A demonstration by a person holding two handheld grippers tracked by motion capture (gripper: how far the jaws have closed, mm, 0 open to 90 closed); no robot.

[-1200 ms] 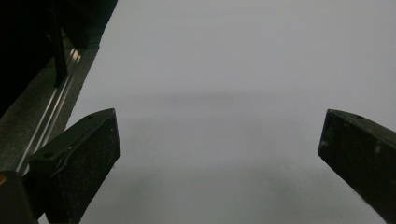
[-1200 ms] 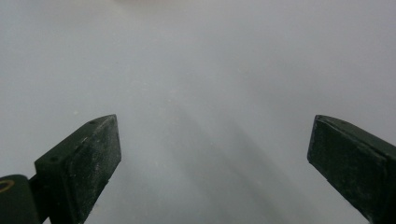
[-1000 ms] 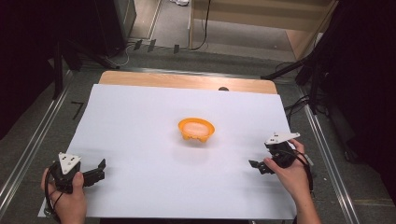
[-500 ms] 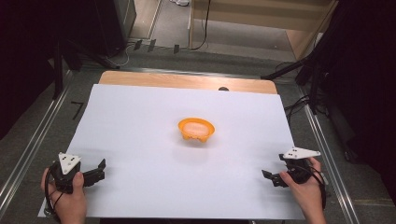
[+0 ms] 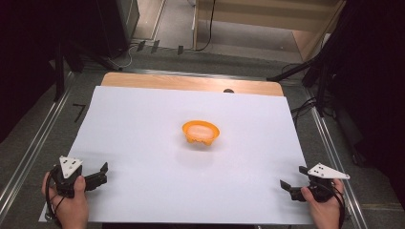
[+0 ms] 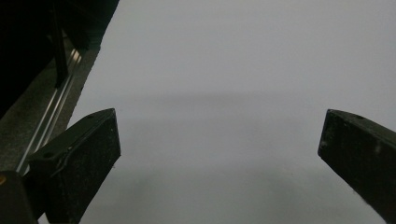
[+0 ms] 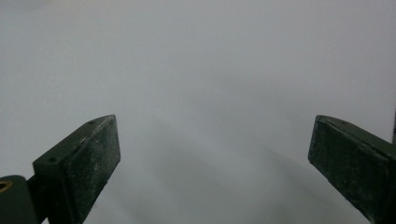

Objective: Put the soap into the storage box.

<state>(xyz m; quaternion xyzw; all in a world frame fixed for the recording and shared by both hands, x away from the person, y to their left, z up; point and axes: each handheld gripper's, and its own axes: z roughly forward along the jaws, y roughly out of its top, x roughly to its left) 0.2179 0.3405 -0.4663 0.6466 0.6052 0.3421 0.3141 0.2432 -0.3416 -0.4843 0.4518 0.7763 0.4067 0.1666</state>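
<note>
An orange bowl (image 5: 201, 133) with something pale inside sits near the middle of the white sheet (image 5: 143, 124) that covers the table. My left gripper (image 5: 101, 171) rests at the sheet's near left corner, open and empty. At the near right corner my right gripper (image 5: 292, 180) is open and empty too. In the left gripper view the left gripper (image 6: 219, 140) has its jaws spread wide over bare white sheet (image 6: 233, 70). The right gripper view shows the right gripper (image 7: 212, 144) just as wide apart above plain white sheet (image 7: 210, 60).
A wooden strip (image 5: 191, 83) of the table shows beyond the sheet's far edge. Metal rails (image 5: 28, 152) run along both sides. Cables and dark stands (image 5: 315, 81) lie on the floor past the table.
My right gripper has drawn back toward me and outward to the sheet's near right corner. The left gripper and the bowl have stayed put.
</note>
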